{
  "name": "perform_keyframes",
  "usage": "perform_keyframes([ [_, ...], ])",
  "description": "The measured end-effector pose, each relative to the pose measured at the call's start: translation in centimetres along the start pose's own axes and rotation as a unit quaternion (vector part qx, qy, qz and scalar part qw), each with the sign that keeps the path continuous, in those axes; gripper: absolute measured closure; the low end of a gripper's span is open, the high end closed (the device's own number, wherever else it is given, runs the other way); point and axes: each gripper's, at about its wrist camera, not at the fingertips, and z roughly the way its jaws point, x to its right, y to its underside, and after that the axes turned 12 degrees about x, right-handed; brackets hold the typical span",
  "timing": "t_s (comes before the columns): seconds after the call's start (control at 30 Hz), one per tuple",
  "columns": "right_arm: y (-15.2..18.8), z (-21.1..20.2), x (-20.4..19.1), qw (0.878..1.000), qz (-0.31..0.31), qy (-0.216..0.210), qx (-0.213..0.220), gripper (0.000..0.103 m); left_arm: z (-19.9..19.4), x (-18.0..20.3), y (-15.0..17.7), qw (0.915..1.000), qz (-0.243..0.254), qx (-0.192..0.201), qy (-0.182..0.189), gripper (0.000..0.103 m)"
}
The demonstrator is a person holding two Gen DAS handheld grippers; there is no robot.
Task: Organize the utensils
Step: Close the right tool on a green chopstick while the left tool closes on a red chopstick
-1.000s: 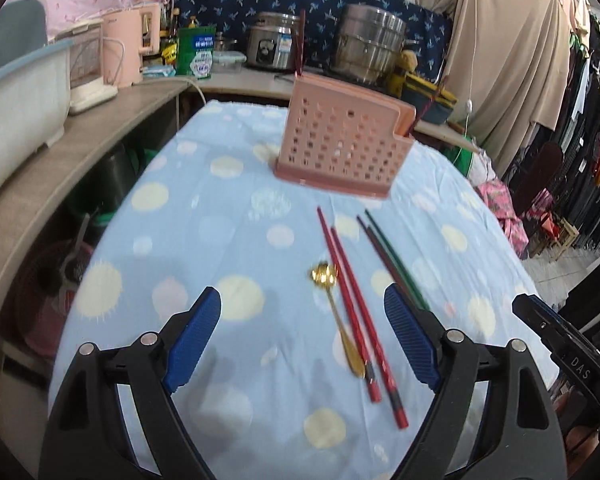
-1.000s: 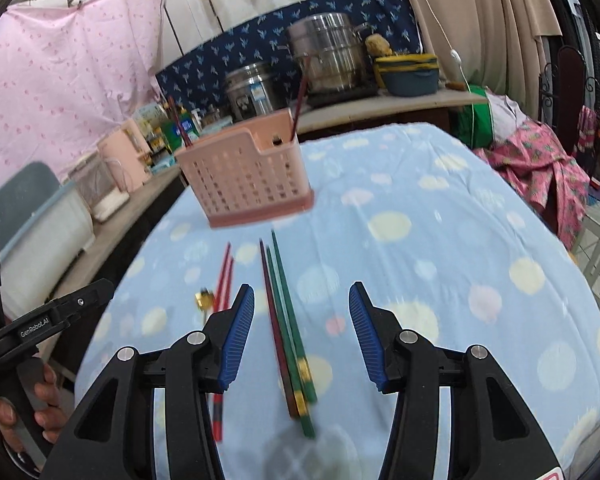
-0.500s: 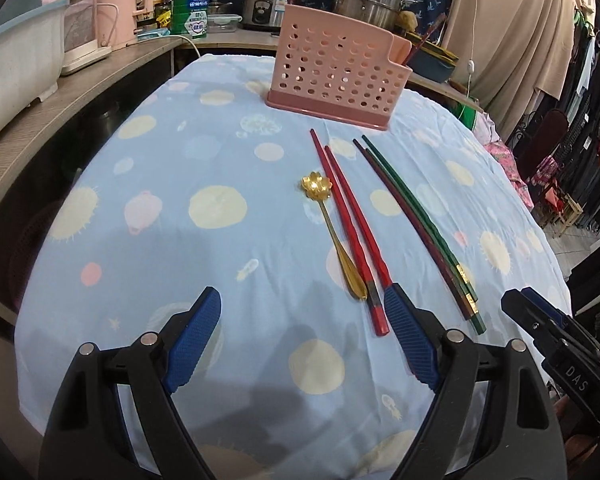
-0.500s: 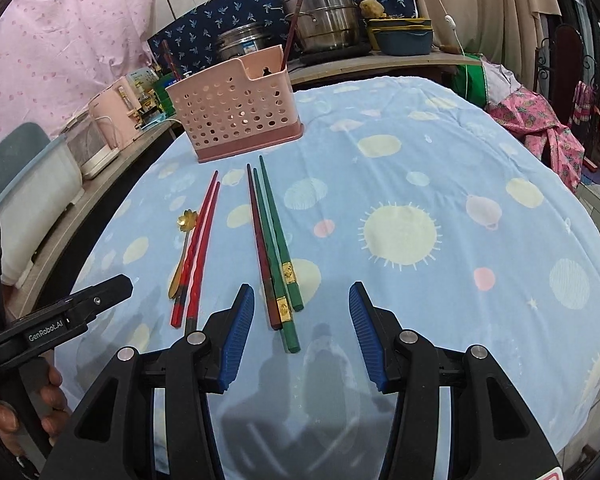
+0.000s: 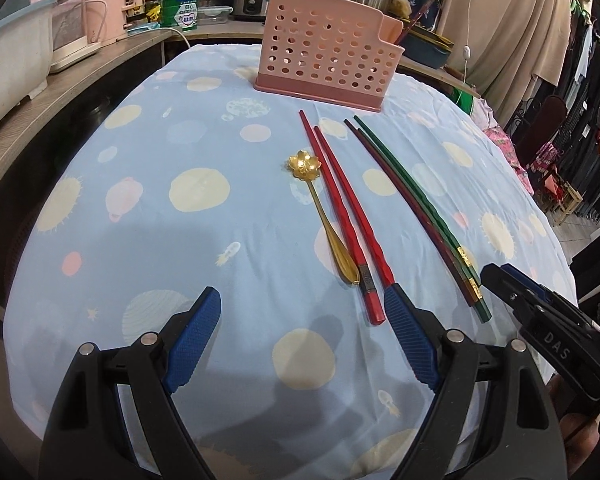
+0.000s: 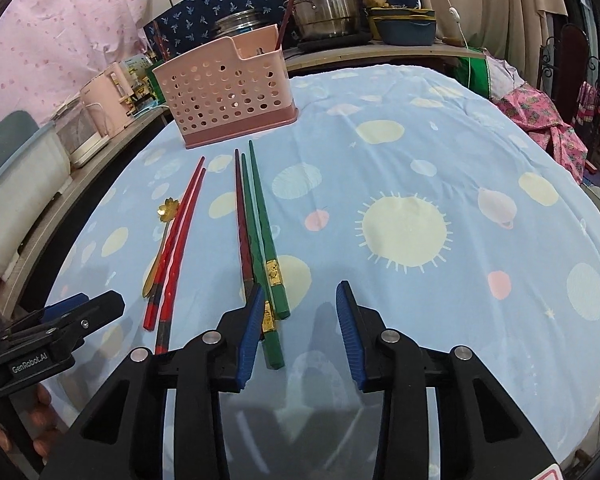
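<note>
On the surface, covered by a blue cloth with pale dots, the utensils lie side by side. In the left wrist view a gold spoon sits at centre, two red chopsticks touching its 3 o'clock side, then green and dark red chopsticks further toward 3 o'clock. A pink perforated holder stands at 12 o'clock beyond their tips. The left hand-held gripper hangs spread wide above the cloth, with nothing between its blue pads. The right hand-held gripper is closing, its jaws apart; the green chopsticks' butt ends lie beside its left pad, whether touching cannot be told.
</note>
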Motion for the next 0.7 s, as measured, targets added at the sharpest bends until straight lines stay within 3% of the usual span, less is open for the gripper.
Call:
perform_keyframes([
  [0.2, -0.1, 1.3, -0.4, 1.0, -0.009, -0.003, -0.006, 0.081, 0.4, 0.2, 0.1, 1.0, 0.002, -0.004, 0.004, 0.023],
  [0.7, 0.0, 2.3, -0.5, 0.999, -0.033, 0.009, -0.005, 0.092, 1.0, 0.7, 0.6, 0.9998, 0.016, -0.008, 0.0, 0.024],
])
